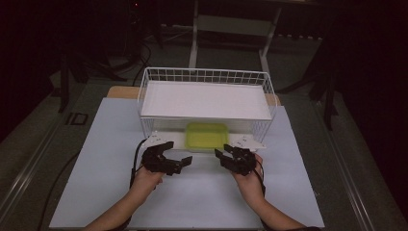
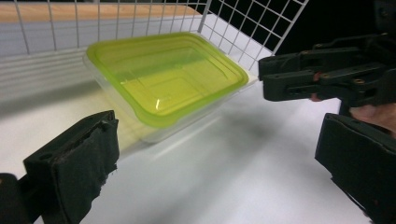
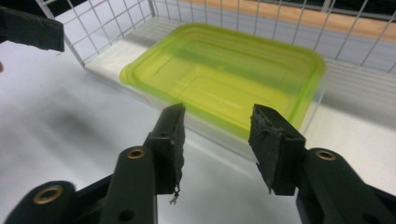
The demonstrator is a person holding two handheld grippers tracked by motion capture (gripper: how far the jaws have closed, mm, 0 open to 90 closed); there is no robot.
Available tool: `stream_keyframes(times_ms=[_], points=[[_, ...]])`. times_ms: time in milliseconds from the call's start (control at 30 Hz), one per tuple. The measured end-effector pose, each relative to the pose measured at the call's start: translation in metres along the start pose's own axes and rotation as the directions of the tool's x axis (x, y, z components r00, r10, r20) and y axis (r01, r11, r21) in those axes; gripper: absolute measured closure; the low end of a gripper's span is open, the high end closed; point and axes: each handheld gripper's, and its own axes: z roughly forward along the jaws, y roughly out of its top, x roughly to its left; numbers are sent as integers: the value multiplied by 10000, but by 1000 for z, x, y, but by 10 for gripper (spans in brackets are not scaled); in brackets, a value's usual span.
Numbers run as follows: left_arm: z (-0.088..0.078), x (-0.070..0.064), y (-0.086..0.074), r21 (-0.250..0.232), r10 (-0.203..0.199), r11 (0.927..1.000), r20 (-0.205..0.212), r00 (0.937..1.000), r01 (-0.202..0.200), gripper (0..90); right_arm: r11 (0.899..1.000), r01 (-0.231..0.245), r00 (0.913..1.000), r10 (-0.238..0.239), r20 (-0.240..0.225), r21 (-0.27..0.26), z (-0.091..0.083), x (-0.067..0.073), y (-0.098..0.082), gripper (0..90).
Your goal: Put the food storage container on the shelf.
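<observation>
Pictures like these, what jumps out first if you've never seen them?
The bright yellow-green lidded container stands out most, sitting in the lower level of a white wire rack at the middle of the pale table. Next come the two black grippers just in front of it, the left gripper and the right gripper, both open and pointing toward each other.

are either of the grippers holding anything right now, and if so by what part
Nothing is held. The left gripper and right gripper are both open, short of the green-lidded container.
</observation>
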Motion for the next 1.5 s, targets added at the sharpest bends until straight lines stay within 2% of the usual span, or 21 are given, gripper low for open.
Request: stream_keyframes(times_ms=[100,167,200,233,267,367,467,567,667,833,1033,1367,1500], points=[[-4,-2,-7,11,-33,10000,10,10000,33,2,9999,93,10000,-93,-33,140,2,2,-3,655],[-4,-2,-7,11,-33,10000,10,10000,33,3,9997,146,9999,-145,-41,180,3,2,-4,655],[-9,-4,-13,52,166,9999,-84,9998,-165,2,9994,163,9998,-159,-124,293,5,3,-5,735],[-11,-4,-16,29,218,9998,-149,9997,-217,2,9994,163,9998,-159,-124,293,5,3,-5,735],[-15,-6,-21,-49,299,9995,-330,9990,-301,3,9989,238,9996,-232,-143,398,6,3,-6,784],[-19,-8,-30,-9,433,9991,-350,9984,-434,3,9979,325,9992,-312,-235,561,9,5,-7,896],[-21,-8,-39,8,612,9981,-360,9975,-612,3,9976,300,9991,-281,-303,617,12,6,-8,899],[-19,-4,-44,-111,325,9994,-201,9993,-327,3,9972,271,9991,-248,-346,692,16,9,-10,899],[-19,-4,-43,-187,513,9985,-285,9983,-518,2,9959,408,9986,-379,-378,802,20,12,-12,899],[-19,-5,-42,-423,556,9975,-246,9981,-566,3,9948,494,9983,-465,-351,891,30,12,-10,899],[-19,-8,-43,-453,862,9951,-316,9958,-876,3,9948,331,9992,-307,-255,967,41,8,-7,899],[-19,-6,-44,-454,769,9959,-285,9966,-781,3,9956,276,9996,-272,-56,894,53,3,-3,899],[-19,-5,-43,-519,762,9956,-316,9966,-778,3,9967,277,9996,-268,-133,760,63,4,-1,899]])
